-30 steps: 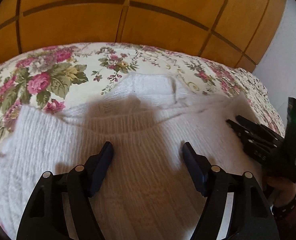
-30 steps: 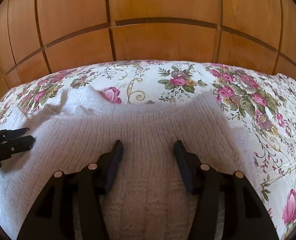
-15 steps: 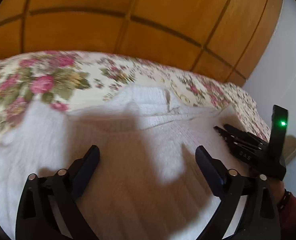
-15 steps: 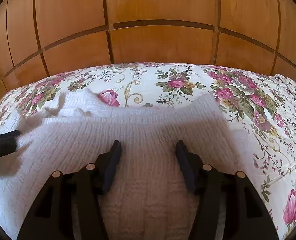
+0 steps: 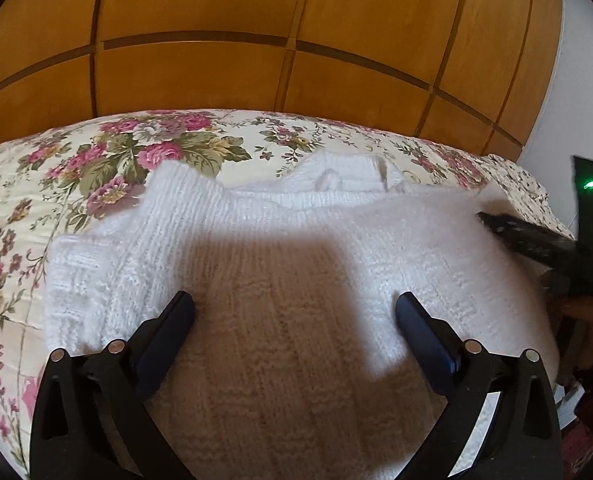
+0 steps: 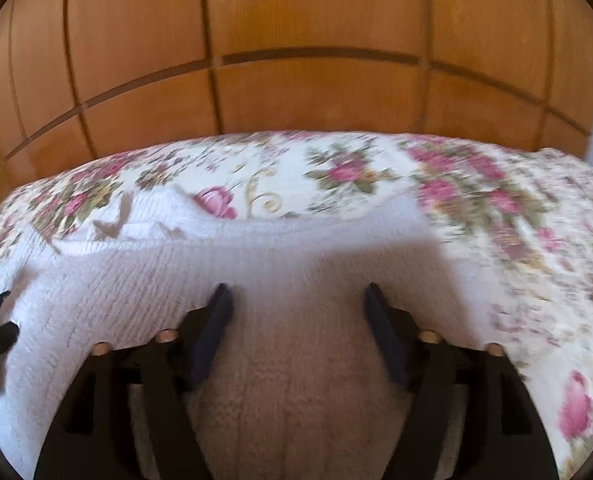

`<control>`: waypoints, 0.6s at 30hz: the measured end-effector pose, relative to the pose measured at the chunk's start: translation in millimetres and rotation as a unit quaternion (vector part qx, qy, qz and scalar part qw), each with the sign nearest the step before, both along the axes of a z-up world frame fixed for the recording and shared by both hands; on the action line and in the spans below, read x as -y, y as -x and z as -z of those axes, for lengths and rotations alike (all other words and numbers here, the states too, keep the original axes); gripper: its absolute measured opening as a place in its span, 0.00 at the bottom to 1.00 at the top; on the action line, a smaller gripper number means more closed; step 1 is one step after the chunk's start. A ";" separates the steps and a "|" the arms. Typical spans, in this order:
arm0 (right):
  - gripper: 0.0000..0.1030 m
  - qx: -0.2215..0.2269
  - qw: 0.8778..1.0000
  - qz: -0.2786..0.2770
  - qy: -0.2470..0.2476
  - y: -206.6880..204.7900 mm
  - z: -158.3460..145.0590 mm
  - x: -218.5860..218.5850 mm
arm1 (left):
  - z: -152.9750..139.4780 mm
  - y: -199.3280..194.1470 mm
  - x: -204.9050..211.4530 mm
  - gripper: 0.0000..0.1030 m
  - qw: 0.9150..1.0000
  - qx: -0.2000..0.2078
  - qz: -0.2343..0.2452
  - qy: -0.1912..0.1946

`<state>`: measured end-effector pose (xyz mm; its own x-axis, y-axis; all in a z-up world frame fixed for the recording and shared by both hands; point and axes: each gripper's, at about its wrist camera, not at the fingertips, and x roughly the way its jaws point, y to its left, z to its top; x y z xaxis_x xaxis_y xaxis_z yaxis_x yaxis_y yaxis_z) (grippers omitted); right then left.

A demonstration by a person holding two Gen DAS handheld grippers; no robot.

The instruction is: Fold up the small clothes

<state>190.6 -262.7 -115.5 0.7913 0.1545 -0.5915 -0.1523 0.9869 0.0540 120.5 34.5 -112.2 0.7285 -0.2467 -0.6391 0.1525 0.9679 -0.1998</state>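
White knit sweater lies spread on the floral bedspread, across the near part of the bed, neckline end toward the wooden panelled wall. Far edge is bunched — a small folded-up bit with a loop or buttonhole sits at the top middle in the left wrist view. A sleeve or side part sticks out at the sweater's left, lying flat on the bedspread.

Left gripper hovers over the sweater body, jaws spread wide and released, nothing pinched between them — just knit fabric underneath, partly in the gripper's shadow. Cannot tell if the fingertips touch the fabric.

Right gripper also sits above the sweater, nearer its right edge; its jaws are opening at this moment, with only the flat knit surface seen in the gap, no fold gripped. Right wrist view is motion-blurred, so the bedspread pattern on the right is smeared.

Each gripper shows in the other's view: the right one's dark fingers come in at the right edge of the left wrist view, over the sweater's right edge, with a green light on the black part above them and a hand with a dark red sleeve behind. The left one's dark tips show at the far left edge of the right wrist view, at the sweater's left side.

White wall shows at the far right of the left wrist view.
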 end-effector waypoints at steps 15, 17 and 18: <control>0.95 0.039 0.999 0.020 0.000 60.5 23.6 8.3 | -2.9 13.0 -6.8 0.96 0.999 0.024 -0.004 0.033; 0.95 0.045 0.999 0.015 -0.014 64.1 24.1 12.1 | -7.8 25.4 -12.5 0.96 0.998 0.035 -0.019 0.044; 0.95 0.046 0.999 0.013 -0.019 65.5 24.1 13.2 | -9.7 30.3 -14.9 0.96 0.998 0.039 -0.025 0.047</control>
